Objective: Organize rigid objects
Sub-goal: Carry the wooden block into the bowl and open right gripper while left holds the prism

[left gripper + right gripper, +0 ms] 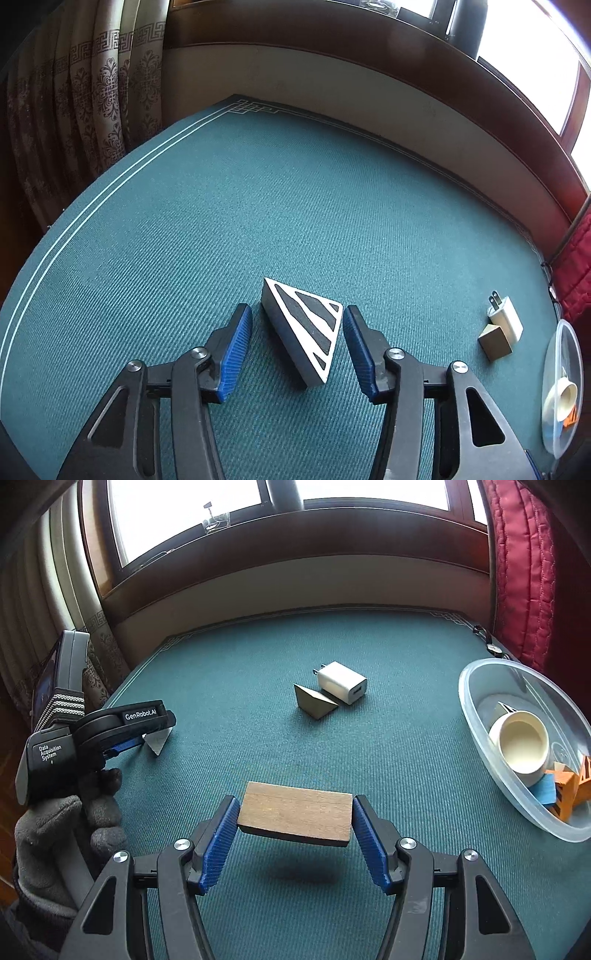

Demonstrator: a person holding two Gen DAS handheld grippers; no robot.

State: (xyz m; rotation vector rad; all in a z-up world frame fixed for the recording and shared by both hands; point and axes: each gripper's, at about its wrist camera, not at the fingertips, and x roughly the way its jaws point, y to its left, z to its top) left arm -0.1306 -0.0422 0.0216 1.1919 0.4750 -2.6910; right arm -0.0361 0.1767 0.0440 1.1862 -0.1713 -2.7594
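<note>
Grippers tilt downward: right gripper (293, 834) clamps wooden block (295, 818), left gripper (297, 345) open around wedge (304, 332).

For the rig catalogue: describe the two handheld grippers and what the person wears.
Both grippers, left and right, have black scissor-like arms with silver pivot bolts and ribbed blue pads. The left's black-and-grey body reads "GenRobot.AI" and "Data Acquisition System", with a striped strap. A grey fleece glove covers the hand.

On my left gripper (157, 744), seen from the right wrist camera, the black top arm reads "GenRobot.AI" in white, and the grey body behind it reads "Data Acquisition System"; nothing else here carries legible text
</note>
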